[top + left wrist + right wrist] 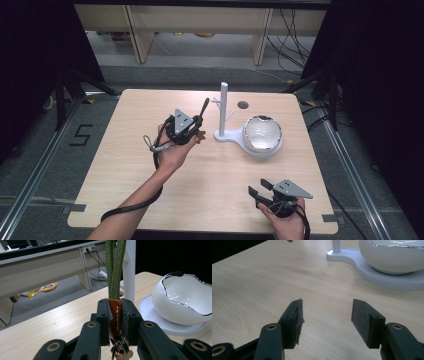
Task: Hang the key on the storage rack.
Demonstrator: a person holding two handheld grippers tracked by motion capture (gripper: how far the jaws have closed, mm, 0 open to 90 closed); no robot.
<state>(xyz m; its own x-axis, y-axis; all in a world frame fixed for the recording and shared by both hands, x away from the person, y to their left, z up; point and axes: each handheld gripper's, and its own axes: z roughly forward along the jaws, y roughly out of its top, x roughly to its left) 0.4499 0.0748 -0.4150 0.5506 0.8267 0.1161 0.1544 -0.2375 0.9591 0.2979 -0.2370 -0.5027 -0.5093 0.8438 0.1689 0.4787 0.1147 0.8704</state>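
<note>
We've got the keyring strap (115, 270) clamped in the left gripper (117, 315), its cord upright, beside the white stand's post (223, 107). Right gripper (325, 315) wide open, empty, farther away.

Green braided keychain strap (115, 267), upright, orange leather tab (keys below) clamped between jaws

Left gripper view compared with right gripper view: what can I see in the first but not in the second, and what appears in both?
The left gripper view alone has the left claw shut on the brown leather tab of a keychain, with its green braided cord rising above and metal rings hanging below.

The right gripper view alone has the right claw open, nothing between its jaws, over bare table.

Both share the white bowl, its white stand base, the white post and the wooden tabletop.
</note>
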